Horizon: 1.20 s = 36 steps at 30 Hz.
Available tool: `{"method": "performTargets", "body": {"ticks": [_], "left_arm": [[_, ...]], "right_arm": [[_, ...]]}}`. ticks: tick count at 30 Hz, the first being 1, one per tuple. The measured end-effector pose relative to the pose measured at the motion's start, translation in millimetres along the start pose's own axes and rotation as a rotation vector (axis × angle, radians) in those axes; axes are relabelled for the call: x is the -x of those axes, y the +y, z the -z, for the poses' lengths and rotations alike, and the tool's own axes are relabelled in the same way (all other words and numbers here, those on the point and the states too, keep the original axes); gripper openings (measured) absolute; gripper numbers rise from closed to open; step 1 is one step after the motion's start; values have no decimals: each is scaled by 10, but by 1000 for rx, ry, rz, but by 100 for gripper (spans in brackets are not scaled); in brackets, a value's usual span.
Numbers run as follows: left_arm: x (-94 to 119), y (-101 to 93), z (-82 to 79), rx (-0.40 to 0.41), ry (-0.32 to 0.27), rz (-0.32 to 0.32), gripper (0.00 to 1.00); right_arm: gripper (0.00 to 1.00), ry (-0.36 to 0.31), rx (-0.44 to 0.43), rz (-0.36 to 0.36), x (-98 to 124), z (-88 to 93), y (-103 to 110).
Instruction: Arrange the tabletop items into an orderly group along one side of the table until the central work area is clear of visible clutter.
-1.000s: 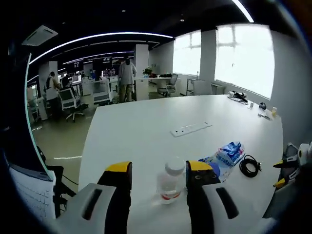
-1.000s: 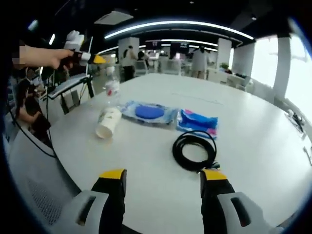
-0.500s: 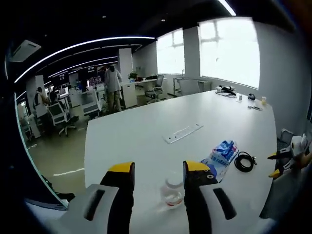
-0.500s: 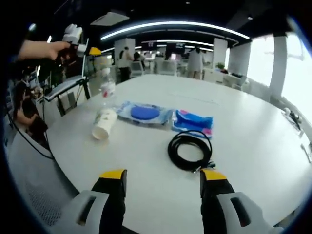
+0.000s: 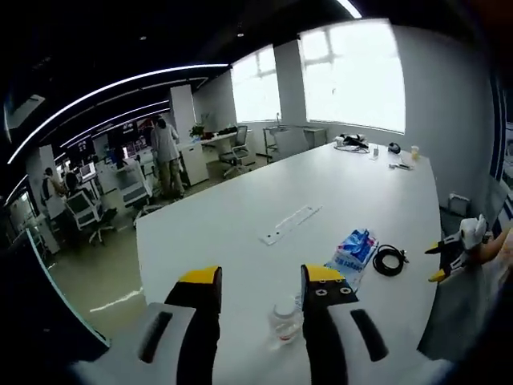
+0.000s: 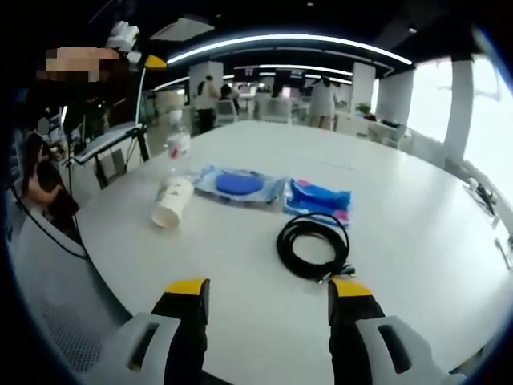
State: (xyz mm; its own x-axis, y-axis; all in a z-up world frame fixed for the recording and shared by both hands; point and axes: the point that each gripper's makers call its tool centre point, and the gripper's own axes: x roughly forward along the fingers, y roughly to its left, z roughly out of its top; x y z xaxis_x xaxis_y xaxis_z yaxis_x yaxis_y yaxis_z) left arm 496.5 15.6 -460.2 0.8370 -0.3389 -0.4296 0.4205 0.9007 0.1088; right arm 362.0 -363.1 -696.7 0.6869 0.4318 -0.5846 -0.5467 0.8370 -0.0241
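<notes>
Both my grippers, left (image 5: 258, 281) and right (image 6: 267, 290), hang spread and empty. Water bottle (image 6: 178, 141), tipped paper cup (image 6: 174, 201), probably wipe packets (image 6: 319, 199), coiled cable (image 6: 312, 247) crowd twelve o'clock, awaiting grouping.

One bottle (image 6: 176, 138), cup (image 6: 173, 202), cable (image 6: 313, 247); seemingly two packets (image 6: 239, 184).

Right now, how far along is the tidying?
Barely begun. Nothing is held: both the left gripper and right gripper are open. The bottle, tipped cup, two packets and cable lie loosely near one edge, unsorted.
</notes>
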Motion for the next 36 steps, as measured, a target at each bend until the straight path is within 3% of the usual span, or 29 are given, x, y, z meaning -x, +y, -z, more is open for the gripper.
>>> {"method": "performTargets", "body": {"ticks": [2,3,5,7,10,15,23,28,36], "left_arm": [[-22,-9,119,11,51,-23,33],[-49,-125,295,-6,134,18,34],[-92,-219,465,-51,202,28,41],[-143,-326,486,-48,173,32,43],[-184,-396,450,66,110,36,42],[-182,-340,652,68,145,13,44],[-116,-327,986,131,178,-24,44],[-184,-312,1117,158,170,-64,48],[-415,-334,1158,231,146,-84,49]], "right_arm": [[60,-4,2,4,2,-6,-8],[60,-2,4,11,2,-2,-20],[60,30,20,42,-3,50,-67],[59,67,83,93,6,97,-158],[56,16,163,144,40,-16,-262],[56,27,120,144,52,17,-291],[56,17,196,174,57,-42,-325],[56,7,228,200,80,-72,-373],[55,3,230,212,92,-75,-401]]}}
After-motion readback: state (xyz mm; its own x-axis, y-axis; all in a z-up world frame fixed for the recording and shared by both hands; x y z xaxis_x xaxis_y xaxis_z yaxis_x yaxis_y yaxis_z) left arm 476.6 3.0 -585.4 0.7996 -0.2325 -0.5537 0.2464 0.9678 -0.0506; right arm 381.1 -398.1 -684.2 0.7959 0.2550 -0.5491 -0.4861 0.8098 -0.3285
